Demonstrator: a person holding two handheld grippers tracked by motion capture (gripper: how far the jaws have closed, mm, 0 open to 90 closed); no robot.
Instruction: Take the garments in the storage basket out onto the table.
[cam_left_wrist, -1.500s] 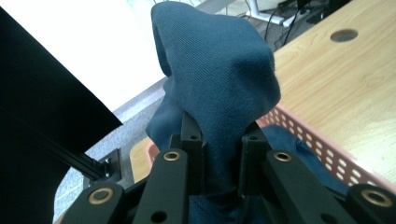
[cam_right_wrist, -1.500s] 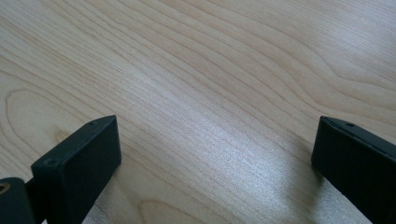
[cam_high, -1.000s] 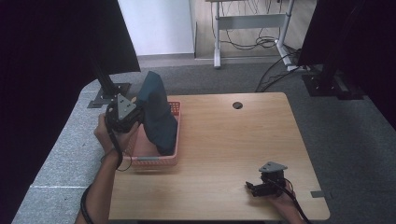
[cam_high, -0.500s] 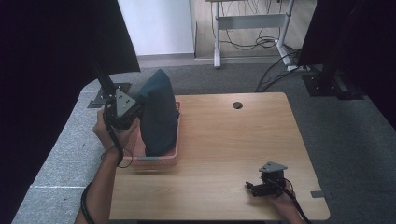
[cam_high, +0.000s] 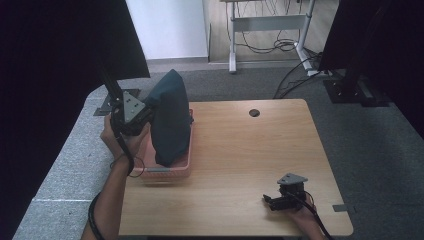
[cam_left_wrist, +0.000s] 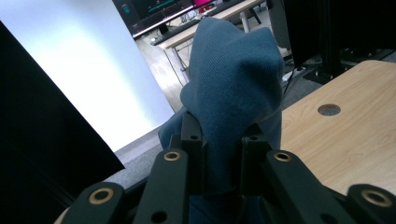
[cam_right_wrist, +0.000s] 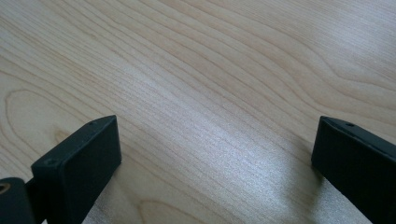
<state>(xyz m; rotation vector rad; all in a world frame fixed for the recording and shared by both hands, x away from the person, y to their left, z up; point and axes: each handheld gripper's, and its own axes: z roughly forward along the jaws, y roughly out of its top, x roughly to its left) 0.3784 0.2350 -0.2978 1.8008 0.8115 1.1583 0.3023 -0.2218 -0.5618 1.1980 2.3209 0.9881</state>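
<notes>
Where left gripper (cam_left_wrist: 223, 179) clamps: blue cloth (cam_left_wrist: 233, 88).

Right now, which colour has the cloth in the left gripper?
Dark blue cloth, best in the left gripper view.

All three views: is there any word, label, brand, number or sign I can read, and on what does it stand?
None can be read.
The screen in the left gripper view's background shows coloured lines, too small and blurred to read.
The blue cloth held by the left gripper, the pink basket, the wooden table and the right gripper bear no visible text.
</notes>
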